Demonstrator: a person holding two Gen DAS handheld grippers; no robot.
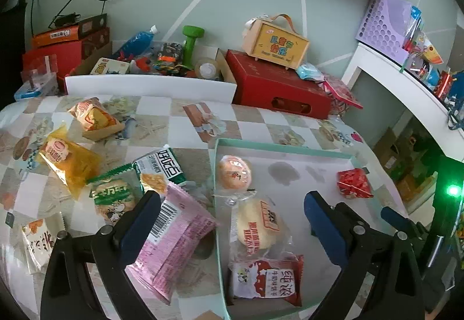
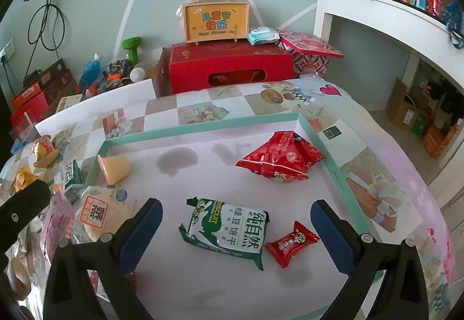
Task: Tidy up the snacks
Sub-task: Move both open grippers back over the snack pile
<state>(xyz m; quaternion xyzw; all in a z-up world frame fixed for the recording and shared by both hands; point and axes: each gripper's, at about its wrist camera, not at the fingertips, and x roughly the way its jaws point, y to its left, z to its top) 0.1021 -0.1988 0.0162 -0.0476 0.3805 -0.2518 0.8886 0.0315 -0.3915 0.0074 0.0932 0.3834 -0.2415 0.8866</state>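
A shallow teal-rimmed box (image 1: 284, 149) (image 2: 203, 128) lies on the table. It holds a jelly cup (image 1: 234, 172) (image 2: 113, 168), a steamed cake pack (image 1: 258, 224) (image 2: 98, 214), a red-white biscuit pack (image 1: 268, 280), a red bag (image 1: 353, 183) (image 2: 279, 159), a green biscuit pack (image 2: 229, 230) and a red candy (image 2: 291, 241). My left gripper (image 1: 232, 221) is open over the box's left rim, with a pink pack (image 1: 174, 244) beside its left finger. My right gripper (image 2: 236, 227) is open, low over the green biscuit pack.
Several loose snacks lie on the table left of the box: a green-white pack (image 1: 162, 166), a round-cracker pack (image 1: 114, 198), yellow cakes (image 1: 66, 157) and an orange pack (image 1: 94, 117). A red carton (image 2: 229, 67) and clutter stand behind the table.
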